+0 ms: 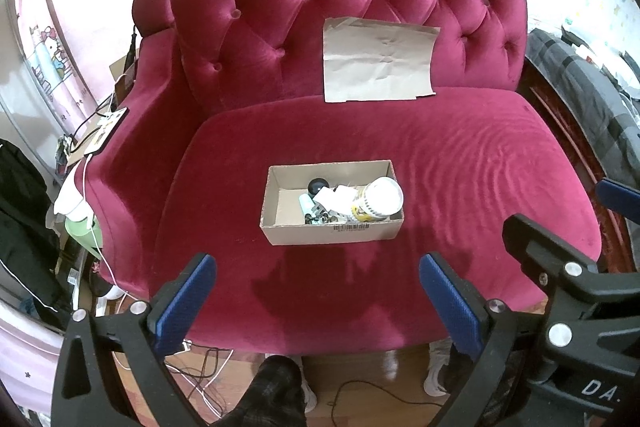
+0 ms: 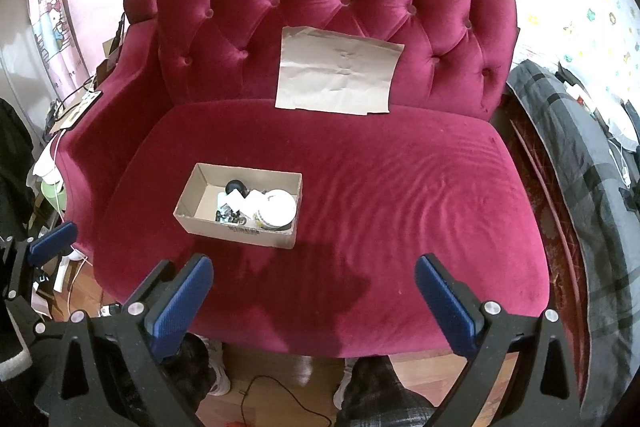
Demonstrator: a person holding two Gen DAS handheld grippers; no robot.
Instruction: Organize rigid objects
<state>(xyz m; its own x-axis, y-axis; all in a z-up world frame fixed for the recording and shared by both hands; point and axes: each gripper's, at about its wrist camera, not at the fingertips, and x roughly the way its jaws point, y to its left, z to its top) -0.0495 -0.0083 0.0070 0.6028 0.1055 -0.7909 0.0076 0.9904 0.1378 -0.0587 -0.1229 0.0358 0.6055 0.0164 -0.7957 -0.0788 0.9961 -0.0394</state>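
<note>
Two grippers of mine, left point(image 1: 318, 301) & right point(image 2: 314, 301), hang w/ jaws spread wide, gripping nothing, over the sofa's point(image 2: 400, 187) front edge, then the cardboard box point(image 1: 332, 231) w/ cup point(image 1: 380, 197) & small bits mid-seat, brown paper point(image 1: 376, 61) against the backrest.

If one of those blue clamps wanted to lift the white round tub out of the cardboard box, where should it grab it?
Probably by the rim of the white round tub, coming from above. It lies tilted in the right end of the open cardboard box, the walls blocking a side approach, with small clutter on its left. Both the left gripper and the right gripper hang open, clear of it.
</note>
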